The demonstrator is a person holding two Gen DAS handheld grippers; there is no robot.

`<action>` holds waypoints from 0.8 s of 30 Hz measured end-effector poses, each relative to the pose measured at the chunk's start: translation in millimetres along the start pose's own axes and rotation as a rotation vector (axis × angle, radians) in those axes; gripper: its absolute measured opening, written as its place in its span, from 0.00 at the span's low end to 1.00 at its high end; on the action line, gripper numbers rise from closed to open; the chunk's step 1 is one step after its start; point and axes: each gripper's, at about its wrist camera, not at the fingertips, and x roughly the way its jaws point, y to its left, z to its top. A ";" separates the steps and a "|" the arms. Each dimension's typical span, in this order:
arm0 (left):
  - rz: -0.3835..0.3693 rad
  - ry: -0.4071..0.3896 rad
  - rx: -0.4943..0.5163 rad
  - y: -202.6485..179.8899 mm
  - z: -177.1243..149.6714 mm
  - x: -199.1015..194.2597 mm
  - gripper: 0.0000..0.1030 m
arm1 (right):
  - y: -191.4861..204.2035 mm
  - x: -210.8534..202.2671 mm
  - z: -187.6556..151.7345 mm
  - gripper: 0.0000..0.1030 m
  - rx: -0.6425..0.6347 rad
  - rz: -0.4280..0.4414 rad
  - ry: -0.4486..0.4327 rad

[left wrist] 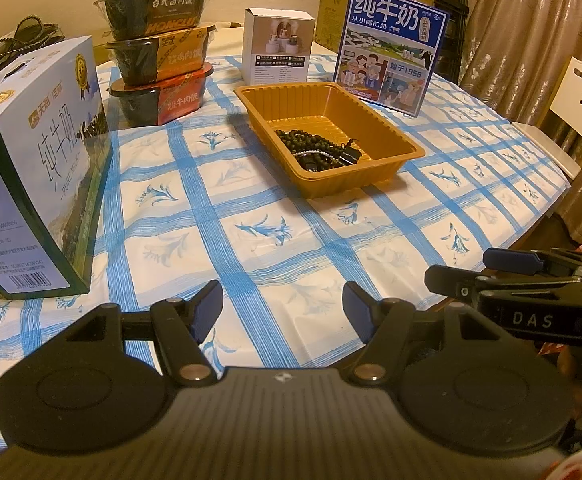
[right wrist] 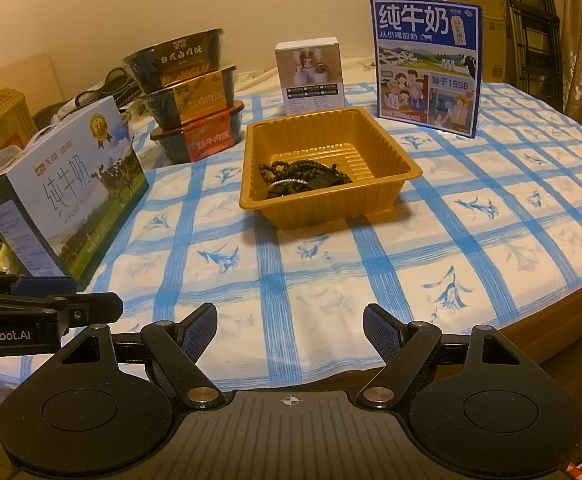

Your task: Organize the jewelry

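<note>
An orange plastic tray (left wrist: 405,148) (right wrist: 407,170) stands mid-table on the blue-checked cloth. Inside it lies a heap of dark bead strings (left wrist: 311,146) (right wrist: 299,176) with a thin white bracelet (left wrist: 317,154) (right wrist: 287,181) across them and a small black piece (left wrist: 349,156). My left gripper (left wrist: 283,308) hovers over the near table edge, open and with nothing in it, well short of the tray. My right gripper (right wrist: 289,328) is also open and holds nothing, at the near edge. Each gripper shows at the side of the other's view: the right gripper (left wrist: 479,270) and the left gripper (right wrist: 91,296).
A white-green milk carton (left wrist: 39,168) (right wrist: 71,192) lies at the left. Three stacked meal bowls (left wrist: 159,52) (right wrist: 195,96), a small white box (left wrist: 277,46) (right wrist: 311,74) and a blue milk box (left wrist: 391,48) (right wrist: 427,66) stand behind the tray. A chair (left wrist: 579,100) is at the right.
</note>
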 end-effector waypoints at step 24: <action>-0.003 -0.009 0.004 2.8 3.3 0.5 0.62 | -1.1 0.4 -0.3 0.77 -0.001 -0.001 -0.002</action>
